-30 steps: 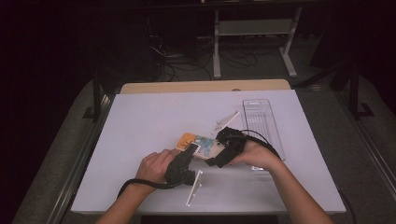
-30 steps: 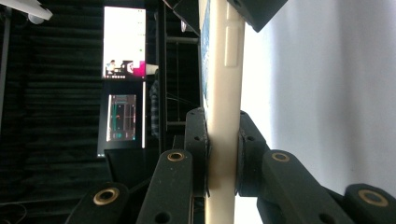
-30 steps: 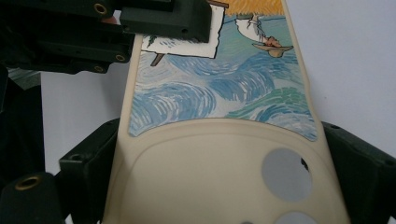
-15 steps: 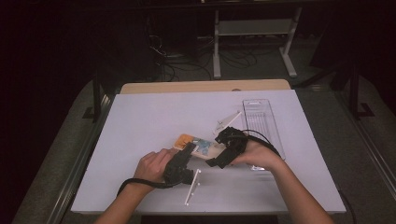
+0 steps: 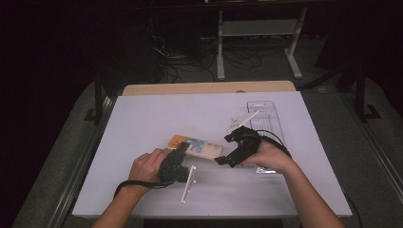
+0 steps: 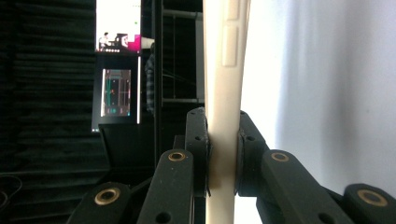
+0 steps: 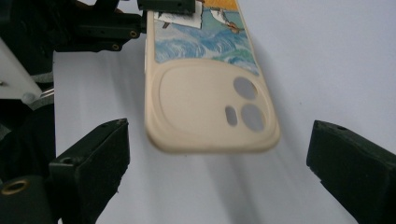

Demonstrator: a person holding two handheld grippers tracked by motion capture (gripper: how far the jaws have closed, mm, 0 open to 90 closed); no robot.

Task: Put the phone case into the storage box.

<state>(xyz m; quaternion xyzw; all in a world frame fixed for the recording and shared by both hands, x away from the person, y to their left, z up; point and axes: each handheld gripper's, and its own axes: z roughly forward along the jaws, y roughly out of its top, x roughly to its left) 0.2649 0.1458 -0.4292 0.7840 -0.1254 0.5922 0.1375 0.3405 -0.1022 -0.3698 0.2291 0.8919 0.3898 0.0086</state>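
A beige phone case [image 5: 202, 147] with a blue wave picture is held just above the white table top [image 5: 157, 118]. My left gripper [image 5: 182, 149] is shut on its near long edge; in the left gripper view the pads [image 6: 201, 140] pinch the case's thin side [image 6: 224, 70]. The right gripper [image 5: 222, 150] is open at the case's right end. In the right gripper view its jaws stand wide on either side of the camera-cutout end [image 7: 205, 98] without touching it. The left gripper [image 7: 159, 9] grips the far end there.
A clear plastic tray [image 5: 266, 123] lies at the right of the table, with a white flat piece [image 5: 240, 121] leaning at its left edge. A white strip [image 5: 188, 183] lies near the front edge. Dark floor, cables and a stand are beyond the table.
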